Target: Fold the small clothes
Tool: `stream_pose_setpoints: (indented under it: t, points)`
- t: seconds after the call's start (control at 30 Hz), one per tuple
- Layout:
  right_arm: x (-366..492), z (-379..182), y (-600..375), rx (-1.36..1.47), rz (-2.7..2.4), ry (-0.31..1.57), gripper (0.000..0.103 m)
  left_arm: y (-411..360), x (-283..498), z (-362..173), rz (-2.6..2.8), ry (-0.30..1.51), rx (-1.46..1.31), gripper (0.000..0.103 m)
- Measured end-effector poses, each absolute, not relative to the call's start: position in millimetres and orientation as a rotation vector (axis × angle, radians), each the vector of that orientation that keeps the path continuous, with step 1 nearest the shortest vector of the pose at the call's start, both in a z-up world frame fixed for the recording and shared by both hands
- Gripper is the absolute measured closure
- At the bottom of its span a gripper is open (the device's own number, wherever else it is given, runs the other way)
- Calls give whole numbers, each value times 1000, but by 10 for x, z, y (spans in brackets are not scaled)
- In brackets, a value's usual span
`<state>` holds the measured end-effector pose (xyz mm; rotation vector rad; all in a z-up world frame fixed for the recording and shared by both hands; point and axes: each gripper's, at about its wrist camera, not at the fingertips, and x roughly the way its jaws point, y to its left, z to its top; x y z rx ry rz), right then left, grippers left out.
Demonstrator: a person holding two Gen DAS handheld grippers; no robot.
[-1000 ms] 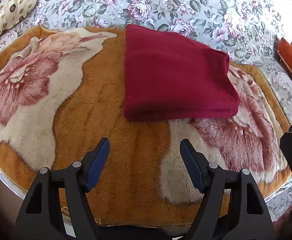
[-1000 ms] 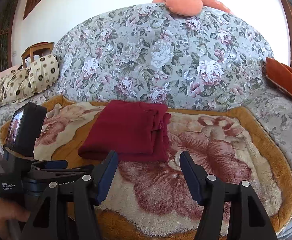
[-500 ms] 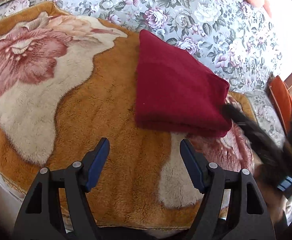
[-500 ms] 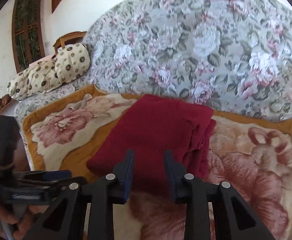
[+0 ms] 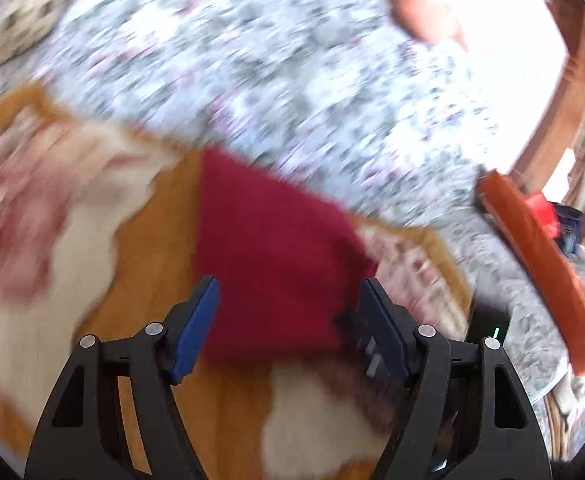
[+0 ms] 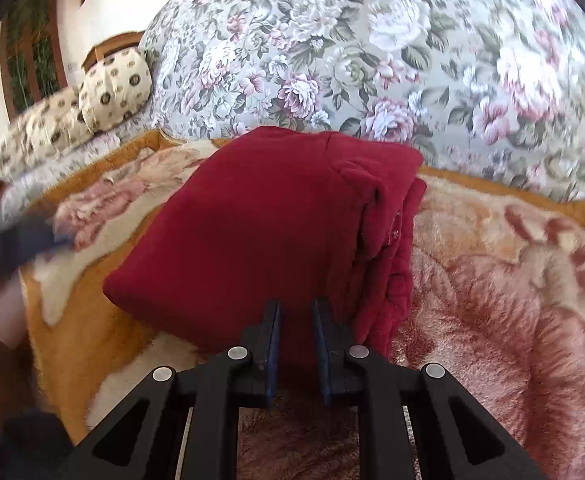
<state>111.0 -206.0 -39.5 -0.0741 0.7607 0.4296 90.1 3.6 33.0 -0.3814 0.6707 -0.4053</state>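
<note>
- Right gripper, black frame with blue pads: jaws drawn close, a narrow slot between them, the near edge of the folded dark-red fleece garment pinched in that slot. Clenched on the cloth.
- Left gripper, same black-and-blue build: jaws spread wide, nothing between the pads but air; the garment's near edge lies beyond and between the tips. Released.
- Left view is badly smeared by motion; fine detail cannot be read there.
- The red garment sits folded into a thick rectangle, several layers stacked and visible along its right side, one corner toward the sofa back.
- It rests on a plush orange blanket with large pink-and-cream rose pattern, which covers the seat.
- In the left view, a dark shape just beside the left gripper's right finger, at the garment's near right corner, is likely the right gripper; too blurred to say more.
- In the right view, a dark blurred bar at the left edge crosses the blanket; cannot tell what it is.
- Behind the blanket: a grey floral-print sofa back.
- Left end of the sofa: cream cushions with dark round motifs.
- Right end: an orange cushion seen edge-on.
- On top of the sofa back: a salmon-coloured soft object.
</note>
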Motion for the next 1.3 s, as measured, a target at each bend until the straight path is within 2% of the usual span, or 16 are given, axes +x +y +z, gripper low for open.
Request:
stream_pose_setpoints:
  t: [0.1, 0.17, 0.27, 0.4, 0.57, 0.73, 0.9, 1.17, 1.3]
  points:
    - [1067, -408, -1976, -149, 392, 736, 89, 23, 1558, 494, -462, 654, -363, 30]
    - [1072, -422, -1997, -143, 396, 734, 89, -26, 1976, 469, -458, 710, -336, 30]
    - [1102, -437, -2092, -88, 429, 739, 89, -227, 2531, 340, -456, 822, -305, 30]
    - [1117, -456, -2117, -68, 443, 735, 89, -634, 3064, -170, -468, 1097, -188, 29]
    - [1152, -479, -2144, -36, 462, 735, 89, -835, 3163, -345, -388, 1083, -70, 17]
    - [1155, -485, -2143, -27, 466, 733, 89, -898, 3200, -357, -350, 1096, -33, 14]
    - [1118, -470, -2089, -65, 443, 724, 89, -1124, 3310, -386, -255, 1122, 28, 5]
    - [1141, -488, -2120, -43, 455, 726, 89, -1255, 3452, -423, -198, 1148, 73, 0]
    - [1134, -492, -2123, -40, 460, 723, 89, -1158, 3450, -141, -231, 1136, -67, 10]
